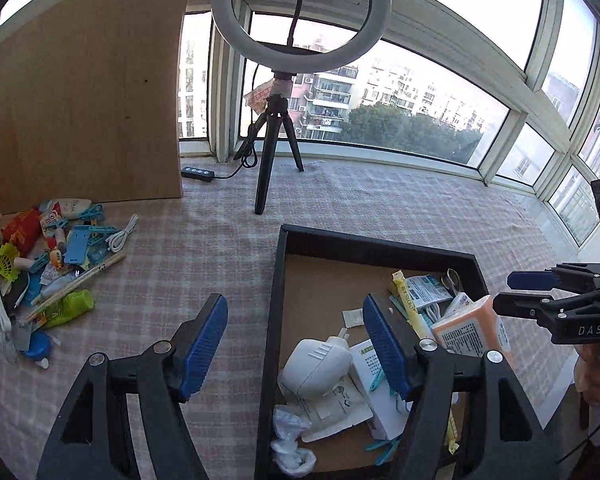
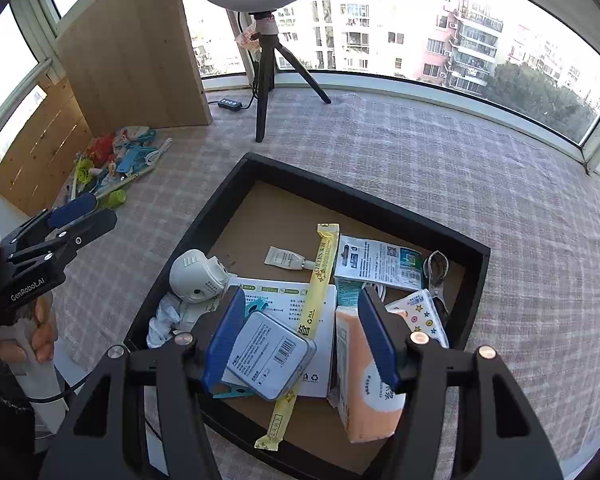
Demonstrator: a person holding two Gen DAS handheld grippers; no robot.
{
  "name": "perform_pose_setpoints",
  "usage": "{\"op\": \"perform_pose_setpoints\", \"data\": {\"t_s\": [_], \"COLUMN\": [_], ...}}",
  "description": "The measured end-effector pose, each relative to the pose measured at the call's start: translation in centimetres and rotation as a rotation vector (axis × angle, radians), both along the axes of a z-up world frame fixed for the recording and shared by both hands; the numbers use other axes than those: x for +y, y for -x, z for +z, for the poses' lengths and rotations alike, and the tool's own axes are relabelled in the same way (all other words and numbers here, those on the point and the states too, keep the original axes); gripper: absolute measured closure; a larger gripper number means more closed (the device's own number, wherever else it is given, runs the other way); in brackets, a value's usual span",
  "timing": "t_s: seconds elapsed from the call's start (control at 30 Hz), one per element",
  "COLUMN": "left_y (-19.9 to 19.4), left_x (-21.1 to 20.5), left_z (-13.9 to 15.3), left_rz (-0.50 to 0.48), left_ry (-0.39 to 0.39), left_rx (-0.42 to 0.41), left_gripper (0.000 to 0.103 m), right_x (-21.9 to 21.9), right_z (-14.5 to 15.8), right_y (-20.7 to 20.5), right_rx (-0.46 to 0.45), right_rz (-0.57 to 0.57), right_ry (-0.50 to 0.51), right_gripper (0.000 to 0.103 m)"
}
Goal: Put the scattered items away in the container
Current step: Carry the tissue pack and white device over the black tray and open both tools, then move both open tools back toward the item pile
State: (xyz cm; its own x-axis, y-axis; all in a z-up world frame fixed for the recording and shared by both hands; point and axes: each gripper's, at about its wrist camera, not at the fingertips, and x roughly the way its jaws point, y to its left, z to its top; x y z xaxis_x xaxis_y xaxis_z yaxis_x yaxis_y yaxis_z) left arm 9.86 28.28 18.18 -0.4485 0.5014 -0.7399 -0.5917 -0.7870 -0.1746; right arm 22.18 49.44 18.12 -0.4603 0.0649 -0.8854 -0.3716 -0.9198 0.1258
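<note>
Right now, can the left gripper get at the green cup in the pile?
Probably yes. The left gripper is open and empty, and the green cup lies on the pile's near edge, with only bare checked cloth between them.

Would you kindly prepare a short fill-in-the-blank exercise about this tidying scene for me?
1. The black tray has a ____ cardboard floor.
2. The green cup lies in the pile on the ____ cloth.
3. The white ring light stands on a black ____.
4. The long straw wrapper in the tray is ____.

Missing words: brown; checked; tripod; yellow
</note>
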Motion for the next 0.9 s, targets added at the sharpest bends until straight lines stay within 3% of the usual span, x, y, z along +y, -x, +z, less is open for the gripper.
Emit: {"op": "perform_pose_setpoints", "data": {"t_s": [0.2,0.5,0.73,0.9], "left_y": [0.6,2.6,3.9,4.1], "left_x": [-5.6,-15.4,-22.7,-25.9], "left_z": [-0.8,-3.2,-6.2,-5.8], "left_rz": [0.122,0.337,0.517,0.596], "left_ry": [0.068,0.111,0.175,0.214], "left_rx": [0.023,-0.018,-0.064,-0.031], "left_gripper": [0.035,0.035,0.035,0.035], "right_x": [-5.0,-13.8,-19.0,-21.3], "right_z": [-0.2,-0.7,-2.0,-2.4], "right_y": [4.2,10.9,14.9,17.0], "right_rx": [0.021,0.068,0.082,0.1], "right_rz": [0.124,0.325,0.413,0.432], "right_ry": [-0.013,-0.05,-0.028,-0.012], "right_gripper": [0.045,0.045,0.045,0.045]}}
